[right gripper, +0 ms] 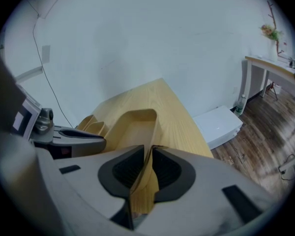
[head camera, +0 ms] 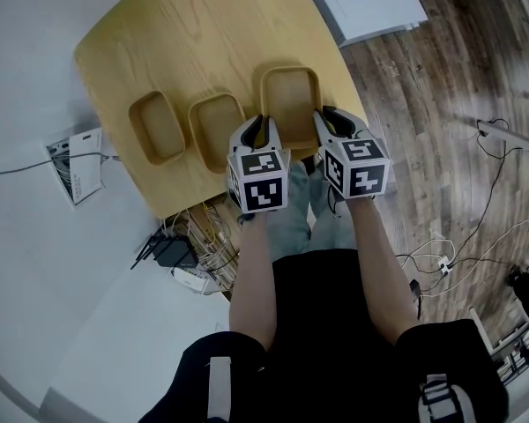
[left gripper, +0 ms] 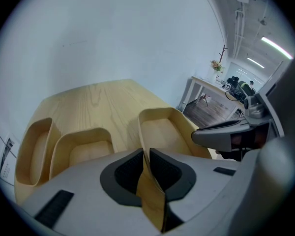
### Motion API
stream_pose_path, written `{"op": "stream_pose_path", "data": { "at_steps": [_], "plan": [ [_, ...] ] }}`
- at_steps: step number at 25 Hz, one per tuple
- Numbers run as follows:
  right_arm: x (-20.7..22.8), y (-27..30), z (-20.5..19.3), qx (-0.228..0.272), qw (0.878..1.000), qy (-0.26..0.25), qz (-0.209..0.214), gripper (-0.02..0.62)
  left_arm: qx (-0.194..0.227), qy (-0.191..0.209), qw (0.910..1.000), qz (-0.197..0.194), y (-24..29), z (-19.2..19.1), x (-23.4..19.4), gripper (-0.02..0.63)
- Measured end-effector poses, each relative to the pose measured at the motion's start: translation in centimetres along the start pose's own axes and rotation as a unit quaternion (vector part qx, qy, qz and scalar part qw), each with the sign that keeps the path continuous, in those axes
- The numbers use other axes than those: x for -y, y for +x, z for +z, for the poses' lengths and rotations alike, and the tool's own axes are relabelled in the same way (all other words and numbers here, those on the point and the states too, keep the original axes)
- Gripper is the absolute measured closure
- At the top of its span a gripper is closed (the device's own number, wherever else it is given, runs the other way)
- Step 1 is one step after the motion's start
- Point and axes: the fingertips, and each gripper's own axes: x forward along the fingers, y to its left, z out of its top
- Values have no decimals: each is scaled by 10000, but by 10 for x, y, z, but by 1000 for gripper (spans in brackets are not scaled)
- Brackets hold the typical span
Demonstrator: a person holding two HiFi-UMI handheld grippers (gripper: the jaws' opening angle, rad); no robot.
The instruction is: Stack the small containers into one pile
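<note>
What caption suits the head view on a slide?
Left hand-held gripper and right hand-held gripper clamp the rightmost container's near rim on the wooden table.

No readable text in any of the three views.

We log black-and-white square patterns on the cube (head camera: 258, 181) of the left gripper (head camera: 263, 123) and on the cube (head camera: 356, 167) of the right gripper (head camera: 323, 118); these are patterns, not letters or numbers. A printed sheet (head camera: 78, 164) lies on the floor beside the table (head camera: 159, 25). We see lines of print on it, too small to read. It also shows at the edge of the left gripper view, equally unreadable.
</note>
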Motion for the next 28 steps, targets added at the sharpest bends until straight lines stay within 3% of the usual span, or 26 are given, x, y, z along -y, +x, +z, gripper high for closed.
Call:
{"op": "stream_pose_path", "data": {
  "at_steps": [14,28],
  "plan": [
    [-7,-35,43,597,9980,-130,163,559,625,-145,9978,135,-41,42,9,565],
    [-63,-72,67,989,9875,-773,949,560,1323,-584,9861,823,-116,48,-9,571]
  ]
}}
